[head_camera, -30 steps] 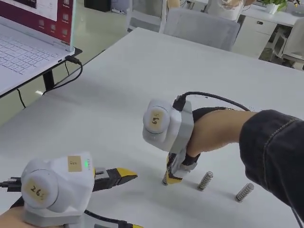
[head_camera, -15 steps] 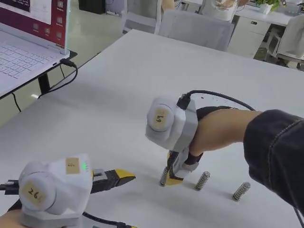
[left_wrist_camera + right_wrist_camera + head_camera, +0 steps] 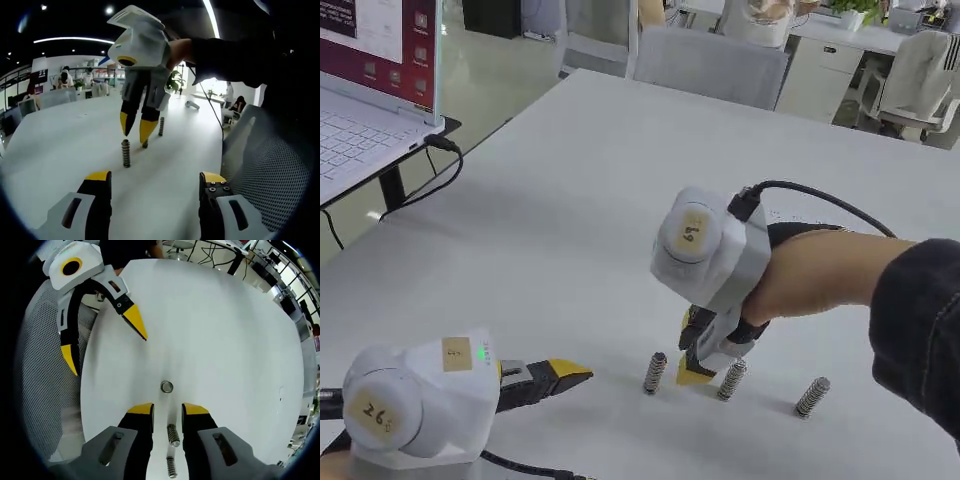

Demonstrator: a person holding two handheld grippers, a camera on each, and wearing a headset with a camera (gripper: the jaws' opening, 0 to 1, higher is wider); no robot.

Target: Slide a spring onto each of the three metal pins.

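Note:
Three small metal springs stand upright in a row on the white table [image 3: 570, 200]: a left spring [image 3: 654, 372], a middle spring [image 3: 731, 380] and a right spring [image 3: 811, 397]. My right gripper [image 3: 700, 365] points down between the left and middle springs, close beside the middle one, jaws a little apart and holding nothing. In the right gripper view the left spring [image 3: 166, 386] shows end-on as a ring ahead of the right gripper [image 3: 167, 410], and the middle spring [image 3: 173, 435] lies between the jaws. My left gripper [image 3: 155, 177] rests open near the front edge, facing the springs [image 3: 126, 152].
An open laptop [image 3: 360, 110] sits on a stand at the far left with a black cable [image 3: 430, 165] hanging from it. Grey chairs [image 3: 710, 60] stand beyond the table's far edge. A mesh chair [image 3: 270, 165] is at the near side.
My right gripper has let go of the left spring, which now stands free, and has shifted right toward the middle spring. The left gripper has stayed put; the head camera moved.

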